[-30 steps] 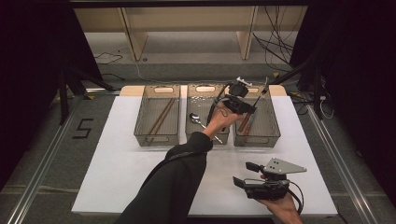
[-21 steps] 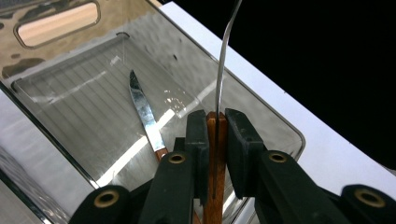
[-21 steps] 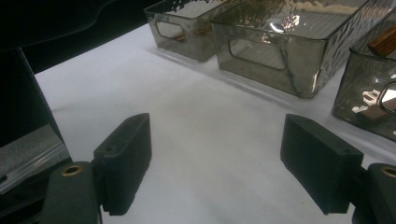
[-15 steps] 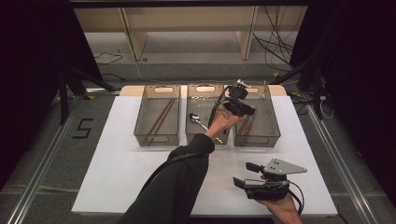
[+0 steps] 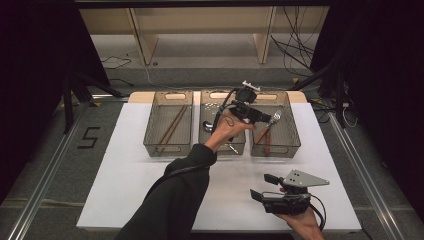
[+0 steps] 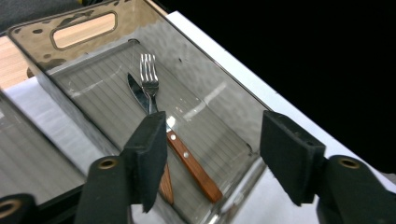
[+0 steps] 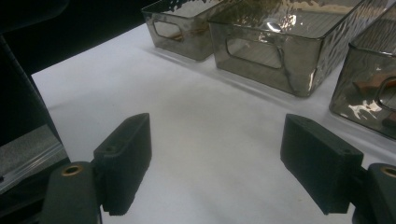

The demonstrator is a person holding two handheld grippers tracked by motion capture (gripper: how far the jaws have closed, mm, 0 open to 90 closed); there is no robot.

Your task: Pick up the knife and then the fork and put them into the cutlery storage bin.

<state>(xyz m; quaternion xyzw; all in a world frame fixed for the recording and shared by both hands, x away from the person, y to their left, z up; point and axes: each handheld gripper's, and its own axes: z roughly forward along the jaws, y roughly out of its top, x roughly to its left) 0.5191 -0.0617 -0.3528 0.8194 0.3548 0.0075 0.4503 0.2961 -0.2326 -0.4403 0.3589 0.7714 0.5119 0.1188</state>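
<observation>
Looking down from the high view, I hold my left gripper over the right-hand clear smoked plastic bin; its jaws have just been opening, nothing between them. A taped "5" marks the floor. In the left gripper view, the wooden-handled steel fork lies across a wooden-handled knife on the bin floor, sorted by type, I judge. In the right gripper view, my right gripper idles, jaws spread over the white table sheet.

A single black numeral "5" is marked on the grey floor, left of the white table, at the middle left of the high view; nothing else is legible
</observation>
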